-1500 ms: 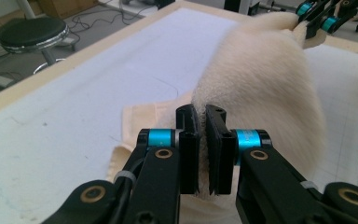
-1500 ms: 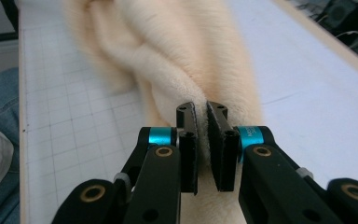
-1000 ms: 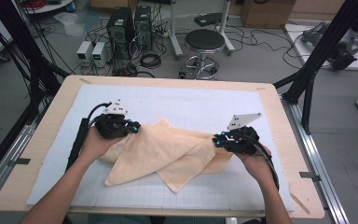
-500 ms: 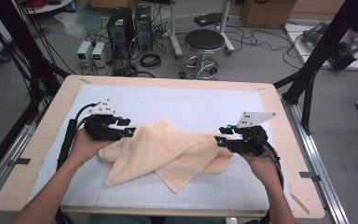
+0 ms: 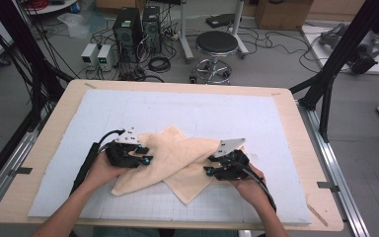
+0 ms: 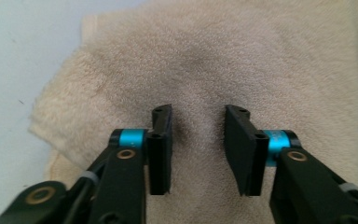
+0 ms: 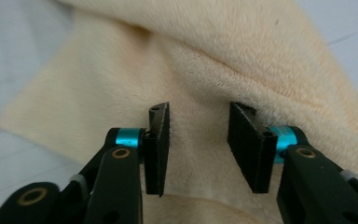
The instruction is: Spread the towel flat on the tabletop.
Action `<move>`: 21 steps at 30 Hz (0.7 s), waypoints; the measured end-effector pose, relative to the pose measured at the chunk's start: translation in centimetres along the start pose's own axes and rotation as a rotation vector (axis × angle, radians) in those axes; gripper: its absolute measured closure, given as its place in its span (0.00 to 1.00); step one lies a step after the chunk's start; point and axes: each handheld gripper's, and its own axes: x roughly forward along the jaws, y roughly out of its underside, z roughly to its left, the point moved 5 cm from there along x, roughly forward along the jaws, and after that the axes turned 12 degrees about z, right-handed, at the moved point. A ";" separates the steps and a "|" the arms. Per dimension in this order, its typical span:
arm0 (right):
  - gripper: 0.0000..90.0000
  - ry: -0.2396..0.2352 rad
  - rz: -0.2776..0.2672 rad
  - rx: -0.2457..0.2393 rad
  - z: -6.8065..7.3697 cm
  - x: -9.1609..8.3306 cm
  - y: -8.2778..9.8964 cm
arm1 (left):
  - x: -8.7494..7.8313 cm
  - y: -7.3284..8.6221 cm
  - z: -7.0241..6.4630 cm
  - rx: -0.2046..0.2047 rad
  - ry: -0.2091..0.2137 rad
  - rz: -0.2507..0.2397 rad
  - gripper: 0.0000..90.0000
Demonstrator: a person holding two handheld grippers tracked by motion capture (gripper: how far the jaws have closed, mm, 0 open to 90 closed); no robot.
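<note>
The left gripper (image 5: 145, 157) stood over the left end of the cream towel (image 5: 177, 153), its jaws parted and pressed down toward the pile with nothing pinched between them; they had just been closing a little after opening. In the left gripper view its two black pads (image 6: 161, 149) straddled flat terry cloth near the towel's (image 6: 242, 70) rounded corner, probably so that a fold of fabric could be gathered there for a fresh hold. The towel itself lay crumpled and doubled over in the middle of the pale blue mat (image 5: 237, 113) on the wooden table (image 5: 54, 128), one layer slanting across another, with a corner pointing toward the person. Farther right, the right gripper (image 5: 212, 172) sat low at the towel's right edge, jaws likewise apart and empty. In the right gripper view its pads (image 7: 247, 149) bracketed a smooth stretch of cloth just below a thick ridge (image 7: 242, 60), which suggests that both ends were to be grasped together and the towel spread.
</note>
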 end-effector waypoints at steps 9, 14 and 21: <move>0.95 -0.047 -0.003 0.028 -0.9 1.3 0.3 | -0.4 -0.1 0.2 0.000 -0.008 -0.018 0.90; 0.96 -0.032 -0.027 -0.004 -0.3 -0.5 0.5 | -3.0 0.0 0.3 -0.034 0.011 -0.093 0.90; 0.96 -0.047 -0.124 -0.011 0.6 -5.0 1.5 | -6.0 0.4 -1.6 -0.004 -0.009 -0.143 0.94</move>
